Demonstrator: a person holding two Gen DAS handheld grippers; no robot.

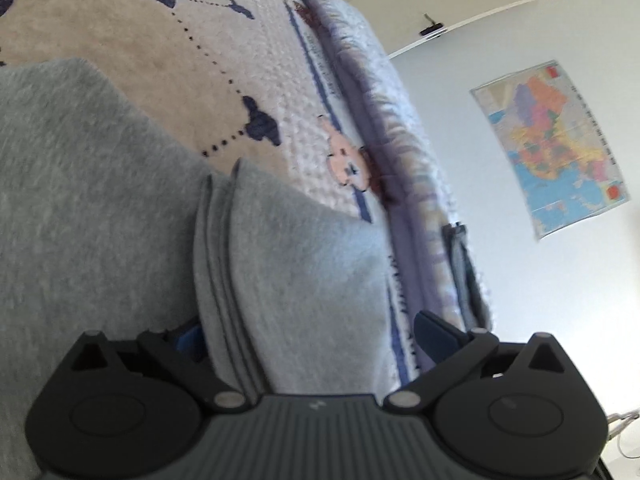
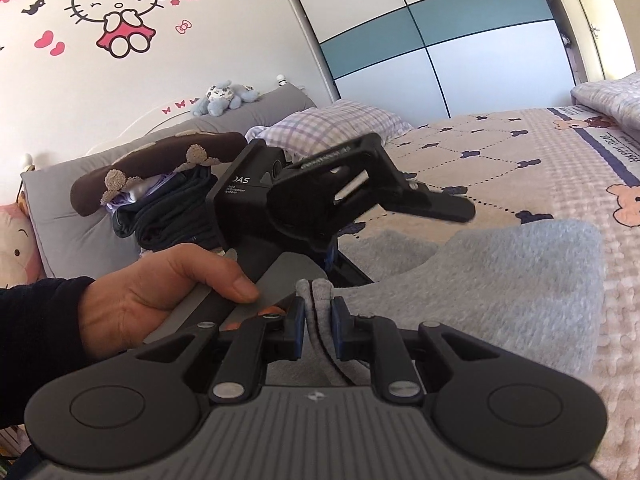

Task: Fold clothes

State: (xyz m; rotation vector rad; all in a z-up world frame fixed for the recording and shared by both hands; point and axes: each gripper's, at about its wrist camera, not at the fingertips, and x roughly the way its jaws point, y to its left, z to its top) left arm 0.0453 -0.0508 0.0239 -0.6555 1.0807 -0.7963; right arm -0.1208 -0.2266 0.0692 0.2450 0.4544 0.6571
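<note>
A grey fleece garment (image 1: pixel 100 200) lies on the bed, also seen in the right wrist view (image 2: pixel 500 280). My left gripper (image 1: pixel 308 332) is open, its jaws wide apart, with a folded edge of the garment (image 1: pixel 256 260) lying between them. My right gripper (image 2: pixel 318 320) is shut on a bunched seam of the grey garment (image 2: pixel 316 292). In the right wrist view the left gripper (image 2: pixel 400 200) is held by a bare hand (image 2: pixel 160 292) just beyond my right gripper, its far finger raised over the garment.
The bed cover (image 2: pixel 520 152) is pink with dark bows and bear prints. A pile of dark clothes and a brown plush (image 2: pixel 160 184) sits by the grey headboard. A folded lilac quilt (image 1: pixel 380 120) lies along the bed edge. A map (image 1: pixel 556 144) hangs on the wall.
</note>
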